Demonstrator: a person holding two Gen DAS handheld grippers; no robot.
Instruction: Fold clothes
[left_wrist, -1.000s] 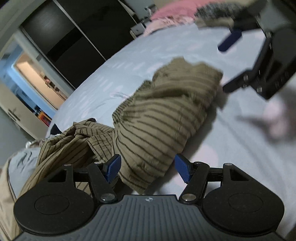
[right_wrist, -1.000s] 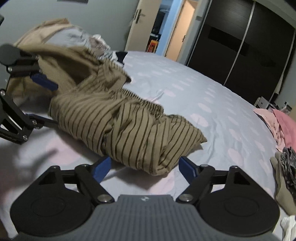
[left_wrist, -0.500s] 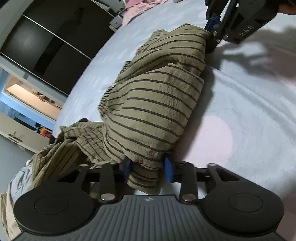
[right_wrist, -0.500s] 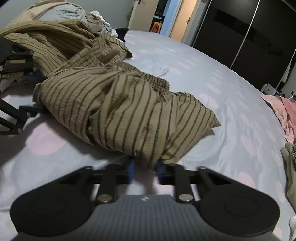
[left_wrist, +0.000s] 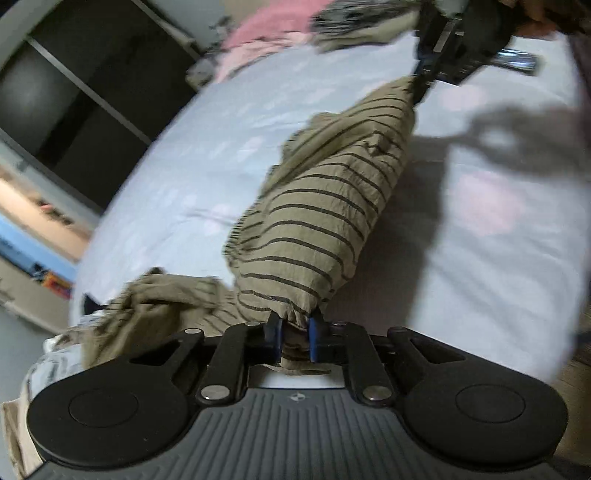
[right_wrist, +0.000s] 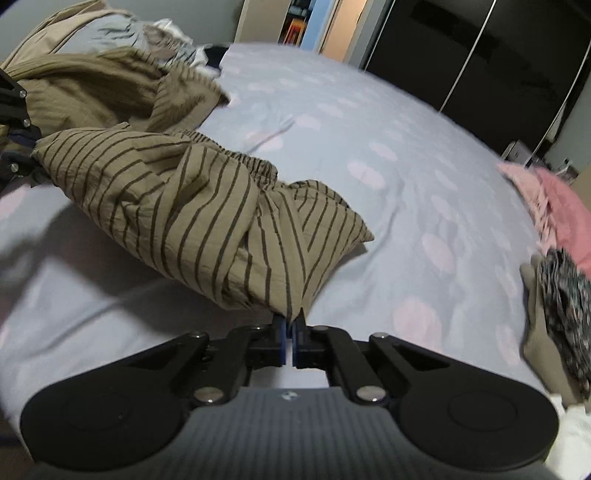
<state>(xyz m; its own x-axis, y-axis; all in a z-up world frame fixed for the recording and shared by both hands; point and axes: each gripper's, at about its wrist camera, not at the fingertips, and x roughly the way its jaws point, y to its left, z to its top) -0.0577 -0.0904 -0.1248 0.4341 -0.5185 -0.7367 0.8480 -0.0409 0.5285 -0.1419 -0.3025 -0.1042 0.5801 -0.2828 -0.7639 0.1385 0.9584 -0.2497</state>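
Right, both grippers clamped on the striped garment (right_wrist: 207, 206): my left gripper (left_wrist: 293, 338) pinches a bunched hem end, my right gripper (right_wrist: 289, 341) has a thin corner w/ pads nearly together. Garment hangs stretched between them, sagging toward the bed (right_wrist: 388, 155), partly raised off it judging by the shadow beneath. Fabric looks light, soft, crinkly, no stiffness, so it'll droop and twist wherever unsupported. Middle is rumpled, and an elastic-looking gathered edge (right_wrist: 255, 162) sits on top. Best hold, imo: corners or hem ends, kept taut so layers lie flat. More clothes are heaped at the far pile (right_wrist: 92, 85).
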